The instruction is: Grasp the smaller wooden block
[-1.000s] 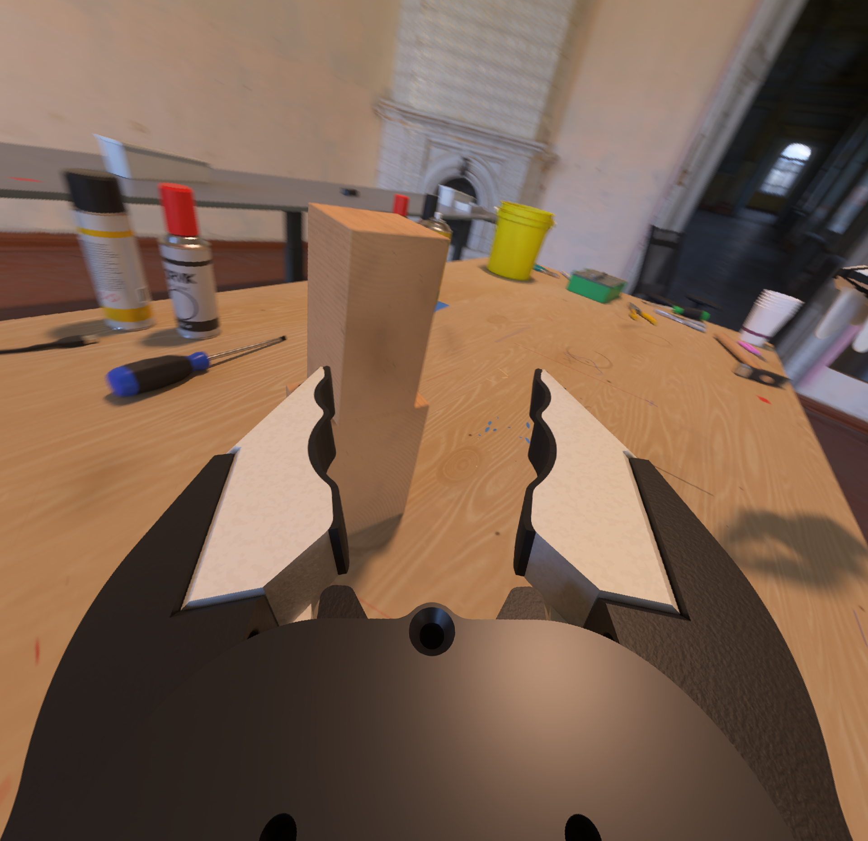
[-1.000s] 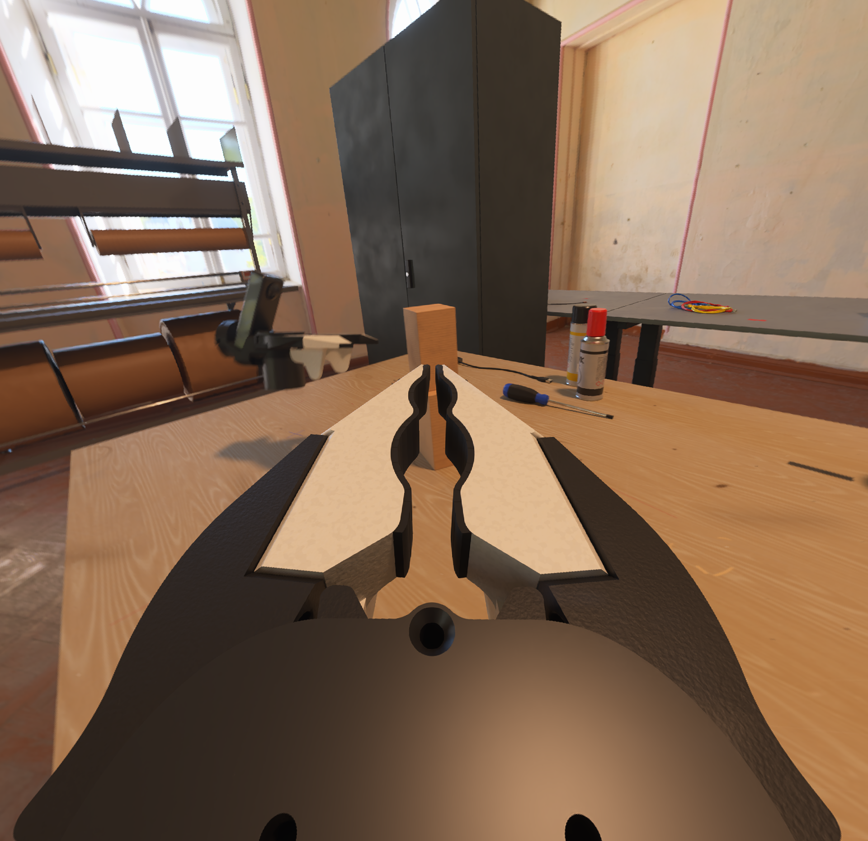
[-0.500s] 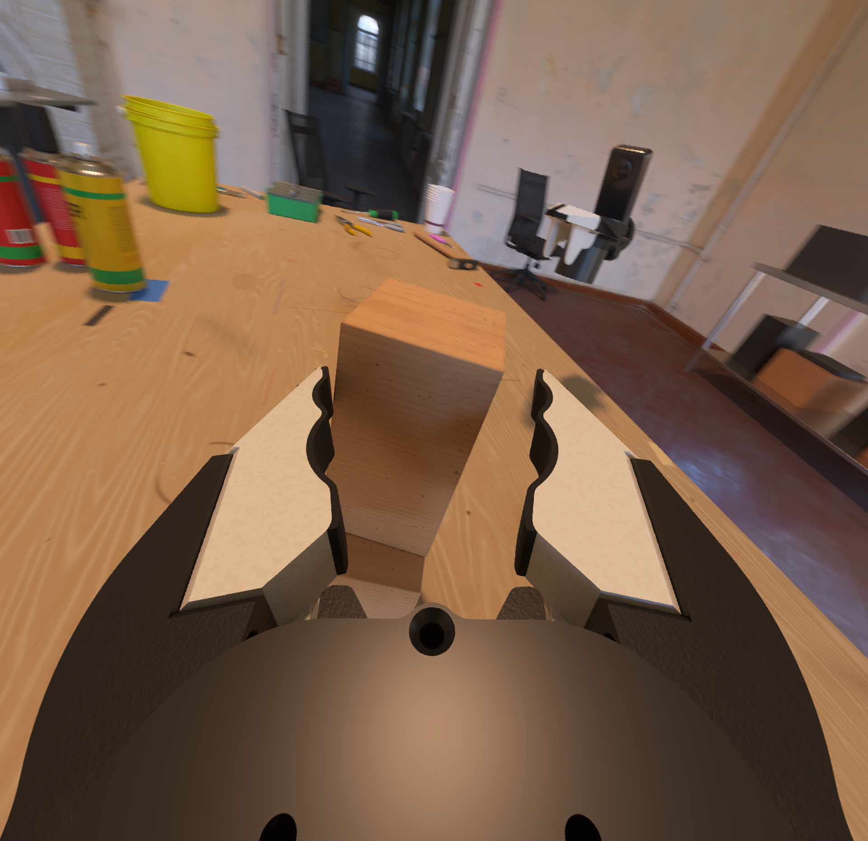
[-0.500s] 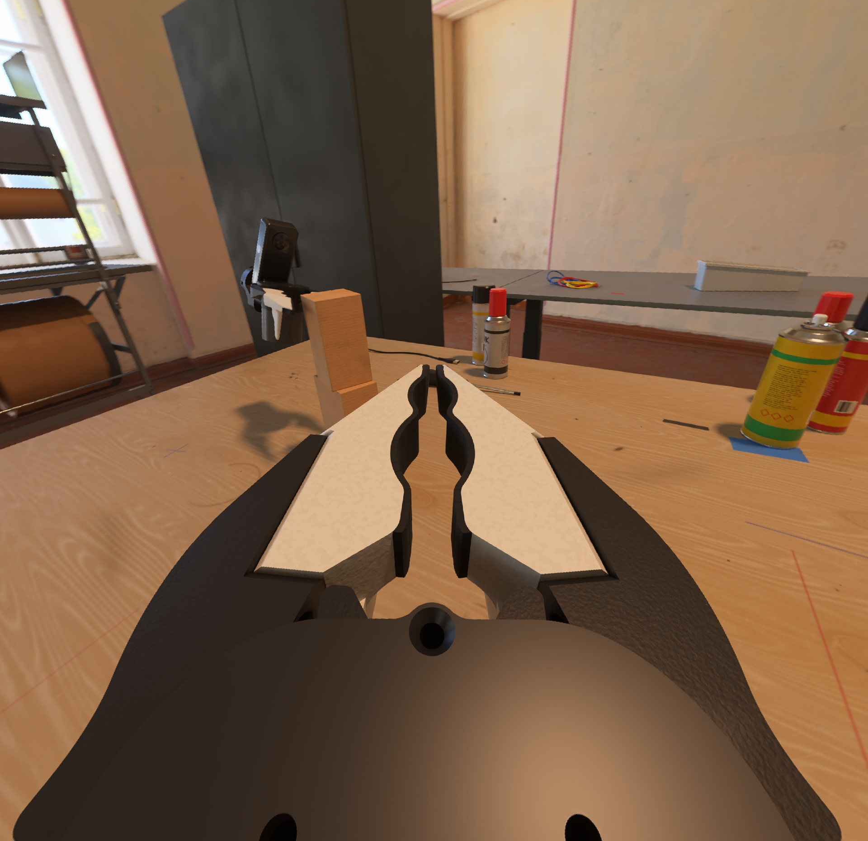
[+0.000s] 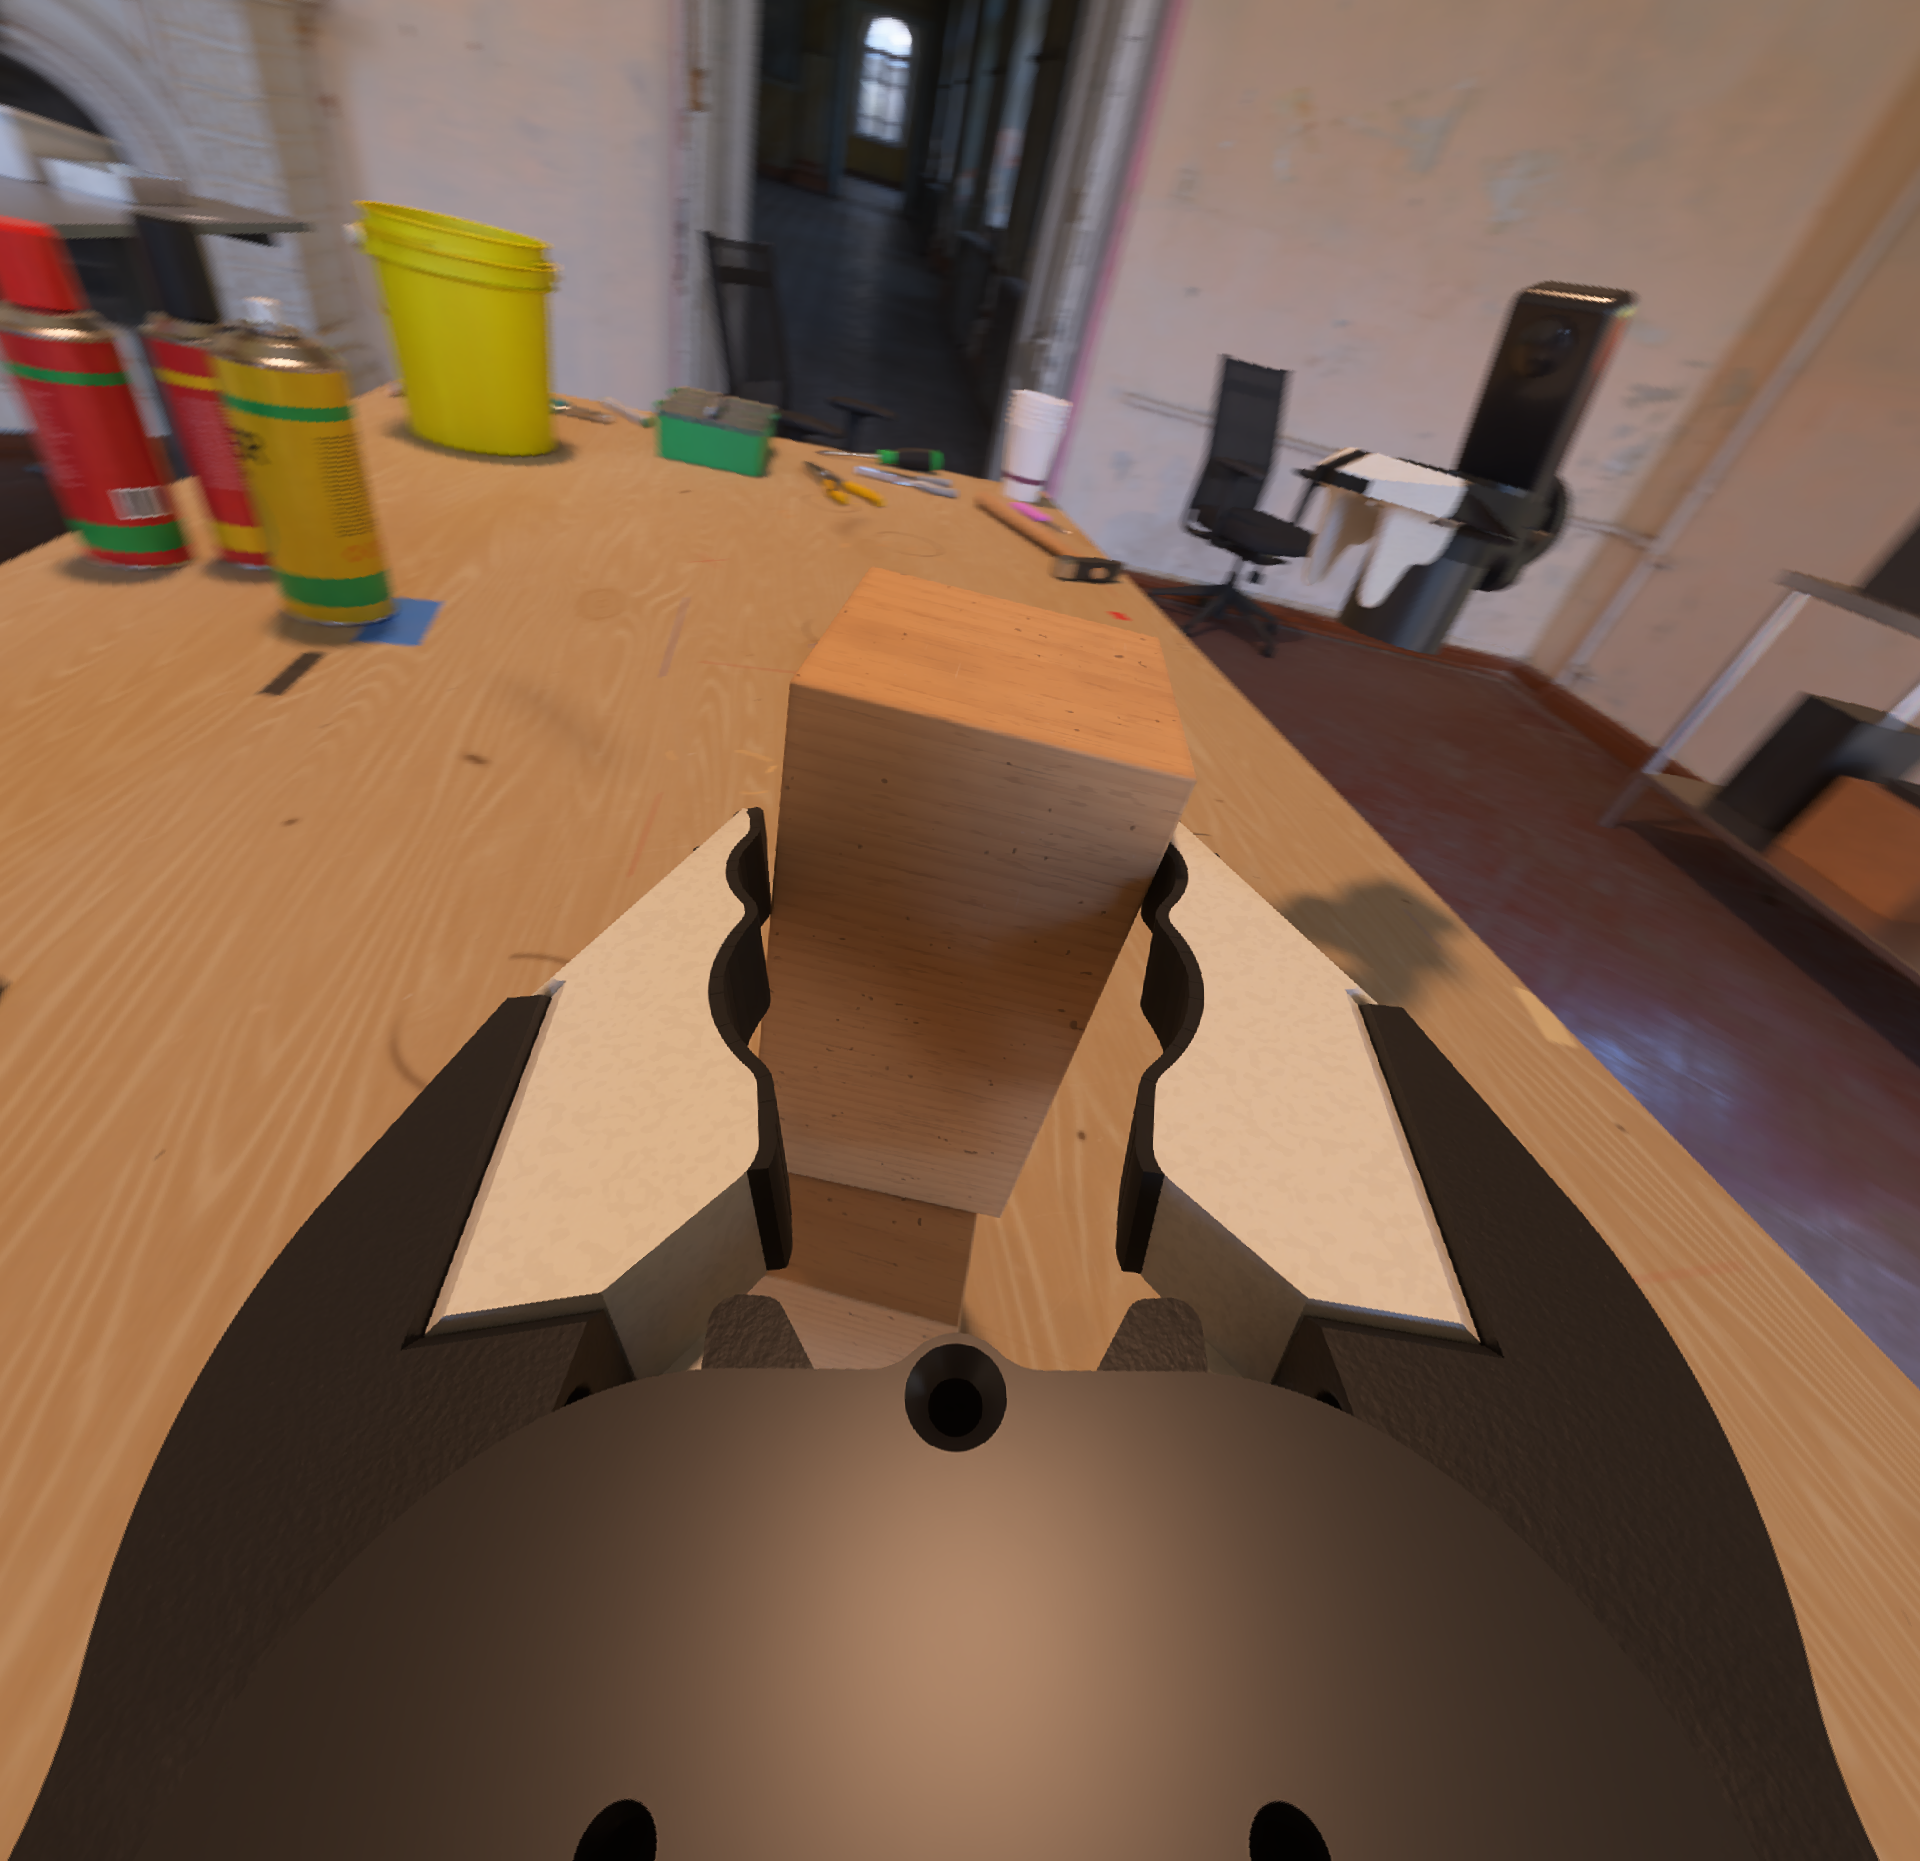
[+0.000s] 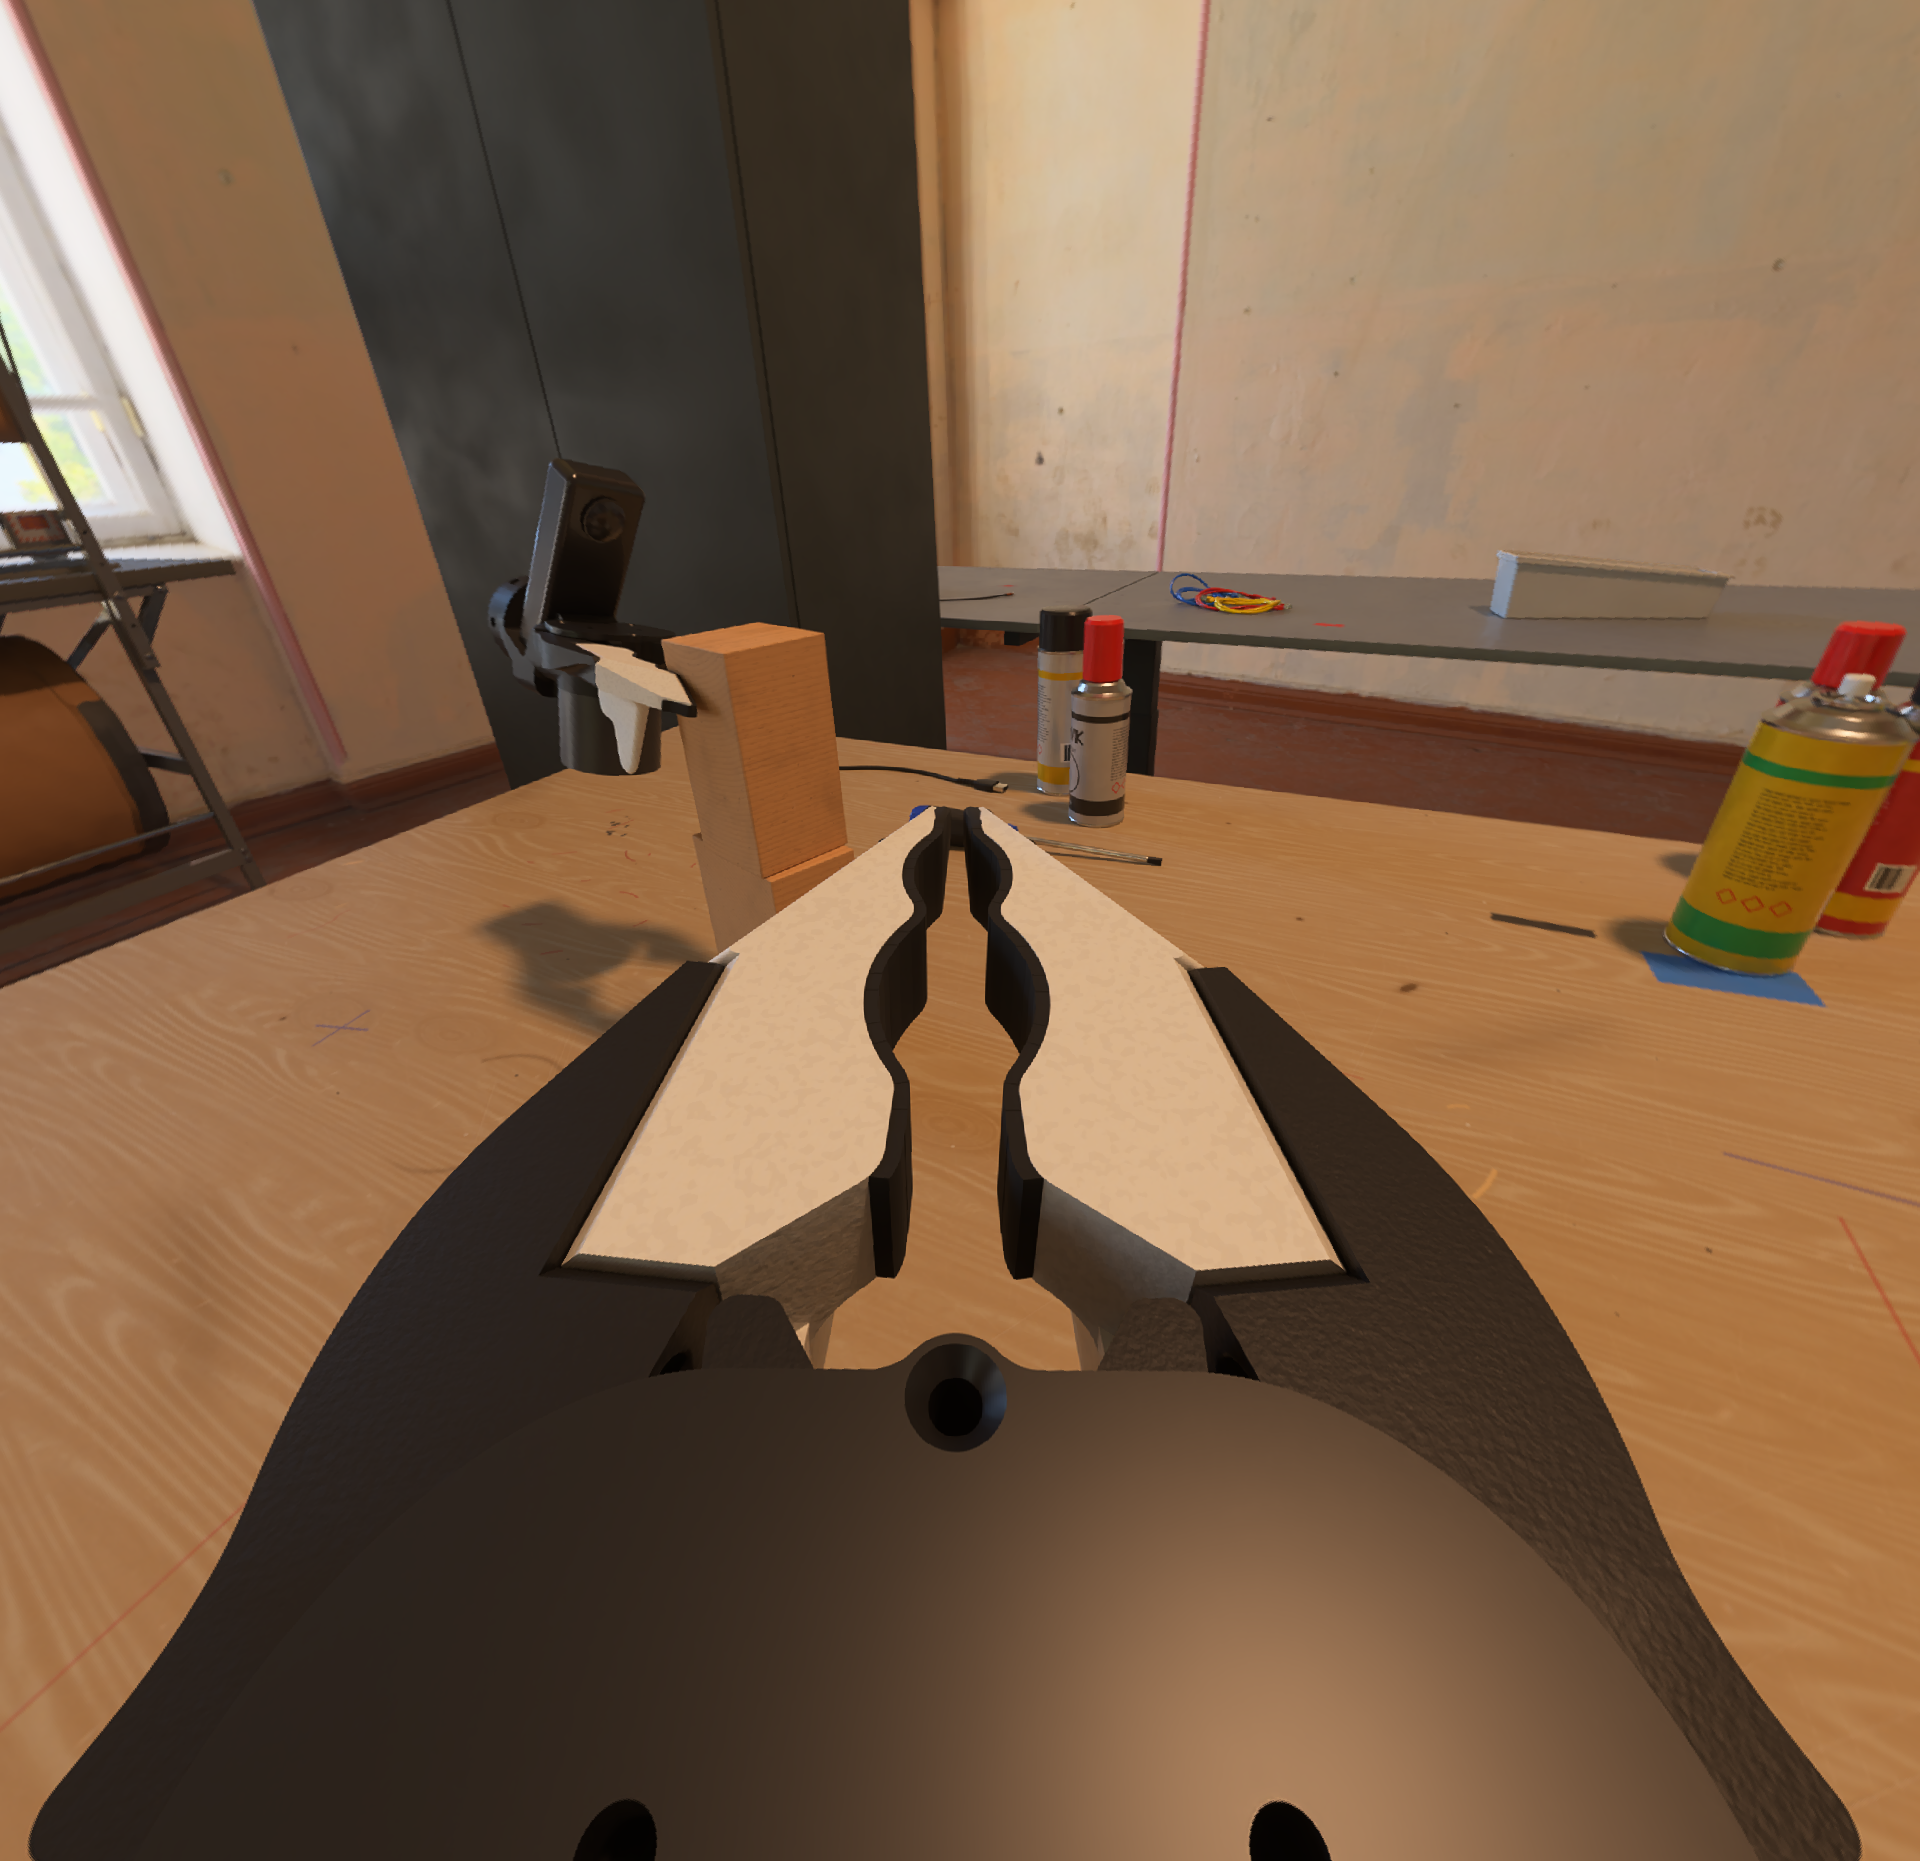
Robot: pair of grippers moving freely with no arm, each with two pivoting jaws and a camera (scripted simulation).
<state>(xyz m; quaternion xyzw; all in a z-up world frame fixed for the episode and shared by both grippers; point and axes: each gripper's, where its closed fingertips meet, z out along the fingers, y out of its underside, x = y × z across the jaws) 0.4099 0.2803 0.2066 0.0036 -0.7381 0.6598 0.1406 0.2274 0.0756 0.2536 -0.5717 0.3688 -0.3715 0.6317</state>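
Note:
A tall larger wooden block (image 5: 966, 876) stands on the smaller wooden block (image 5: 873, 1250), which shows only as a strip under it, on the wooden table (image 5: 416, 928). My left gripper (image 5: 961, 835) has its fingers against both sides of the larger block, well above the smaller one. In the right wrist view the larger block (image 6: 769, 751) and the smaller block (image 6: 805, 873) stand left of centre, with the left gripper (image 6: 644, 689) at the larger block's upper part. My right gripper (image 6: 956, 819) is shut and empty, short of the blocks and pointing to their right. It also shows far off in the left wrist view (image 5: 1382, 523).
Spray cans (image 5: 301, 492), a yellow bucket (image 5: 468, 336) and a green box (image 5: 717, 440) stand at the back left. More cans (image 6: 1787, 845) (image 6: 1096, 731) and a screwdriver (image 6: 1091, 855) lie beyond the right gripper. The table edge (image 5: 1507, 1001) runs close on the right.
The left gripper swung round the stack, and its fingers have now narrowed onto the larger block. The right gripper turned right, so the blocks moved left in its view.

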